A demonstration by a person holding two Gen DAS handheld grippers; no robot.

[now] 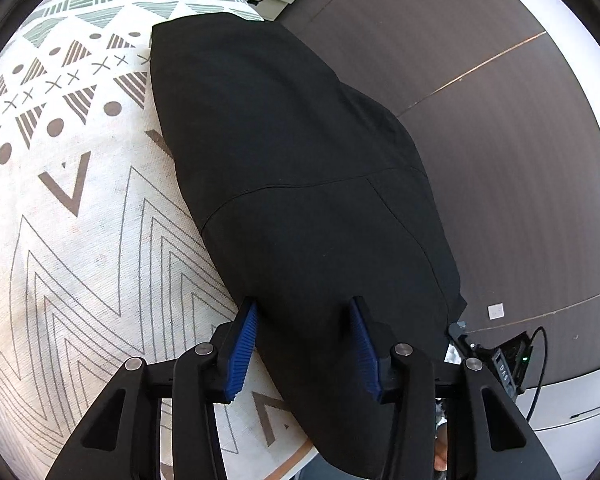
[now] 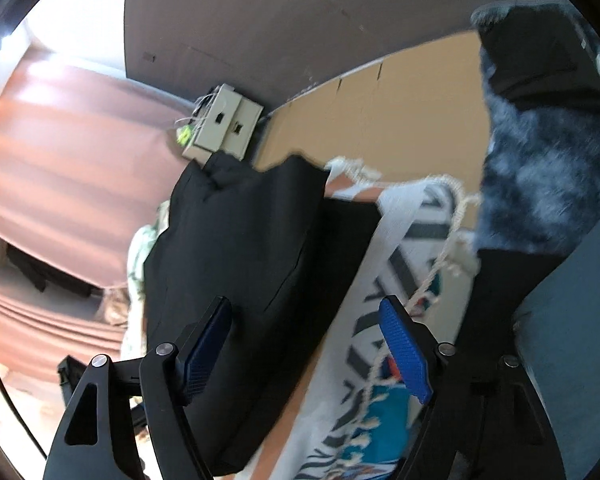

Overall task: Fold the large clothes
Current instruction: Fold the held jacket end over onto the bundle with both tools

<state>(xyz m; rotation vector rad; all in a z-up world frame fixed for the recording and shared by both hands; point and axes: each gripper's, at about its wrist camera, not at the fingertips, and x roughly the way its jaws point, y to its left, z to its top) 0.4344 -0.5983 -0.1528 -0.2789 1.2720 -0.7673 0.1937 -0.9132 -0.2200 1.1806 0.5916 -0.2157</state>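
Black garment [image 1: 292, 184] laid out long across the patterned rug [image 1: 60, 208], running from 6 up to 11 o'clock, probably flattened ready for folding. Left gripper [image 1: 304, 308] half open, straddling the near hem, pads not pinching yet. Right gripper [image 2: 304, 312] wide open, holding nothing, garment edge between its fingers.

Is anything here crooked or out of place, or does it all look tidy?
One thing stands out: the black garment lies half off the patterned rug, its right side over the dark wooden floor rather than square on the rug. Nothing looks spilled or torn. The right wrist view is too blurred to judge more.
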